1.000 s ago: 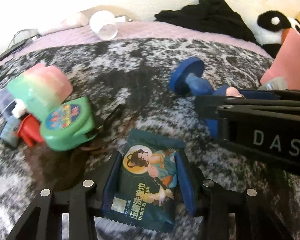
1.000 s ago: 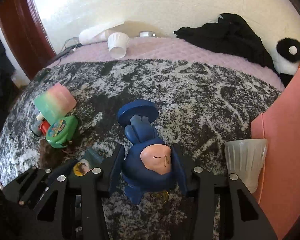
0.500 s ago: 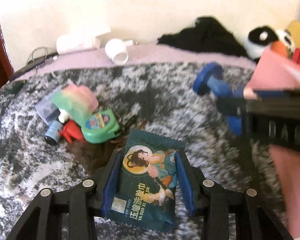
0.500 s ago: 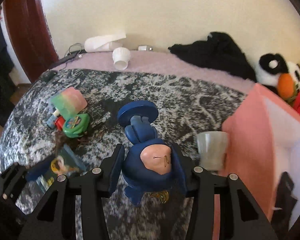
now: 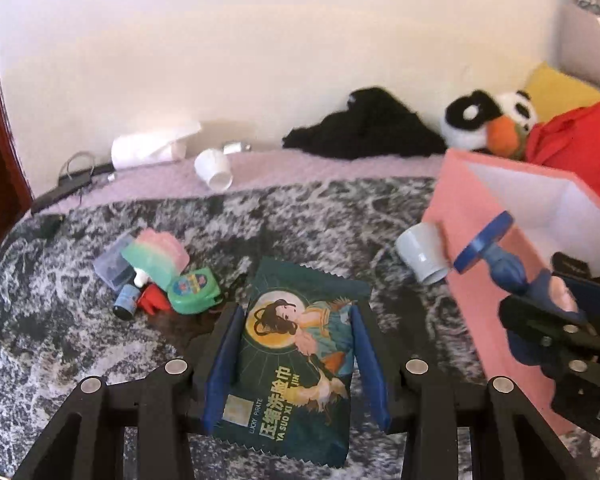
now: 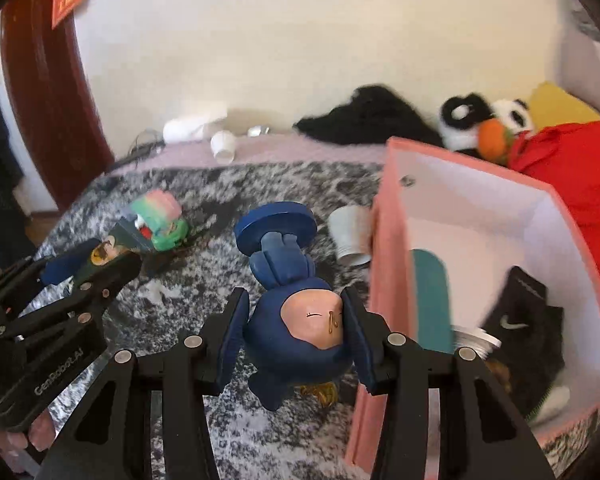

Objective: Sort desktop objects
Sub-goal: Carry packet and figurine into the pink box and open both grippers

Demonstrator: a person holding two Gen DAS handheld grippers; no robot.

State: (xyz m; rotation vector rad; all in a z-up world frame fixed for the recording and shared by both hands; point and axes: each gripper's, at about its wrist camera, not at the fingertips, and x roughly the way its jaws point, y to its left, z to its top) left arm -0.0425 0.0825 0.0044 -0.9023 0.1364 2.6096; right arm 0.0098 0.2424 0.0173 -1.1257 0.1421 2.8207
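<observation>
Dark-green "LUCKY PIRATE / YA SUO XI" sachet sits clamped in our left gripper; our right gripper clasps the blue figurine beside the pink box holding a Nike-swoosh sock.

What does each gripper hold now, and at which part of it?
The left gripper holds a dark green sachet by its two long side edges. The right gripper holds a blue figurine upside down, by the sides of its head.

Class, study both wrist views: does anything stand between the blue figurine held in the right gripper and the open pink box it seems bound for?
Nothing visible blocks it. The blue figurine, clamped in the right gripper, hangs beside the pink box, whose near wall is all that is left to clear. The white cup lies farther back against that wall.
</observation>
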